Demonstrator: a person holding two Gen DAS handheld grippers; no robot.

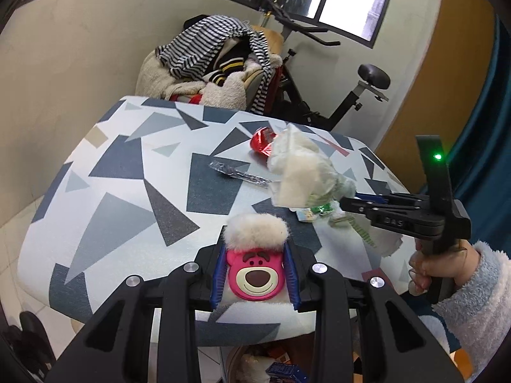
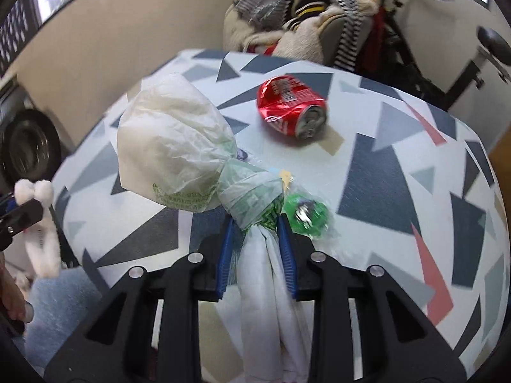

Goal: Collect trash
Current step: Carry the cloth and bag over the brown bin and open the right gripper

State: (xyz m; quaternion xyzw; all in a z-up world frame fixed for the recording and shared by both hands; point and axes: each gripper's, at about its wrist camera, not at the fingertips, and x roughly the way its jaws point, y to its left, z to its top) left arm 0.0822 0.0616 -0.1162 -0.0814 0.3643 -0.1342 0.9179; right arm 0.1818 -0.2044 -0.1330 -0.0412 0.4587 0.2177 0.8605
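My left gripper [image 1: 255,274] is shut on a pink bear plush toy [image 1: 255,279] with a white fluffy top, held at the near edge of the patterned table [image 1: 127,166]. My right gripper [image 2: 255,242] is shut on a bunched whitish plastic bag [image 2: 172,156] and holds it above the table; it also shows in the left wrist view [image 1: 303,172]. A crushed red can [image 2: 290,108] lies on the table beyond it. A green wrapper [image 2: 305,214] lies just right of the right fingers. A clear plastic wrapper [image 1: 238,174] lies mid-table.
A chair piled with striped and fleecy clothes [image 1: 210,63] stands behind the table. An exercise bike [image 1: 348,95] is at the back right. A bin with rubbish [image 1: 271,364] sits on the floor under the near table edge.
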